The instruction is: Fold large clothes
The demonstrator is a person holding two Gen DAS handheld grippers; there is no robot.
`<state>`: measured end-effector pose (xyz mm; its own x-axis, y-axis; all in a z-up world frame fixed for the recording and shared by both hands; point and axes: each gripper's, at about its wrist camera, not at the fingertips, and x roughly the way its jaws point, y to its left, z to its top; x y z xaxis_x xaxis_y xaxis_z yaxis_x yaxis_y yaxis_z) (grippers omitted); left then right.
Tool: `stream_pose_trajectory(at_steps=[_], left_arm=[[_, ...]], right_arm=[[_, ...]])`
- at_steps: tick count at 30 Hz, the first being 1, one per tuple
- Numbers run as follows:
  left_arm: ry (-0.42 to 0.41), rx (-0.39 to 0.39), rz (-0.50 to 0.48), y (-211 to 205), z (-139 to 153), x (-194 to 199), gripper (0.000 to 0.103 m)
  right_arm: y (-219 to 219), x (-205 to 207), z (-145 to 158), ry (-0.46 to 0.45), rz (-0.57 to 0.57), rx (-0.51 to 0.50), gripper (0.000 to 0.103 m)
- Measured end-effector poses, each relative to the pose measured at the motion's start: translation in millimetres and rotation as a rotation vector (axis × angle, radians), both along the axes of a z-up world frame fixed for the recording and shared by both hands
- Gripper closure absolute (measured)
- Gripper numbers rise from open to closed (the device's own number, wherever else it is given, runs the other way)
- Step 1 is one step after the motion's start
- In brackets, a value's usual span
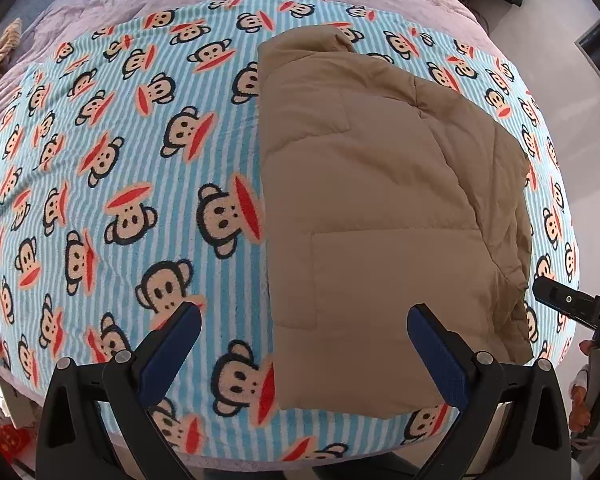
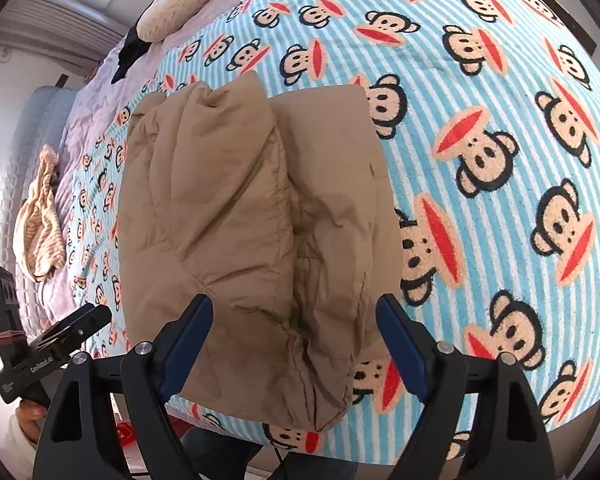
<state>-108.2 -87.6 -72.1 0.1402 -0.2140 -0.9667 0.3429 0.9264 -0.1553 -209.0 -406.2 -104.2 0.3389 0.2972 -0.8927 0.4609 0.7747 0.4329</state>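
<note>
A puffy, quilted tan padded jacket (image 1: 380,208) lay folded into a thick oblong on the fleecy blue-and-white striped monkey-print blanket (image 1: 120,160), toward three o'clock in the left wrist view. The left gripper (image 1: 304,328) stood with its blue pads apart, clamping nothing. The right gripper (image 2: 294,320) stood spread wide astride the jacket's creased hem, pads clear of it.
</note>
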Motion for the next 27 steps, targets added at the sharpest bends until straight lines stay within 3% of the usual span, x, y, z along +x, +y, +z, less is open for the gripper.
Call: stream_pose_trajectory(at_steps=[2,21,27], left_arm=[[0.002,0.003,-0.003,-2,0,1,0.000],[0.039,-0.012,-0.068,-13,-20,10,0.000],[0.068,-0.057,-0.077,-13,-31,15,0.000]], right_arm=[[0,0,-2,0.006,-0.001,-0.001,0.001],[-17,3,-30,0.070,-0.009,0.047,0.000],[-25,9,-38,0.057,-0.009,0.068,0.000]])
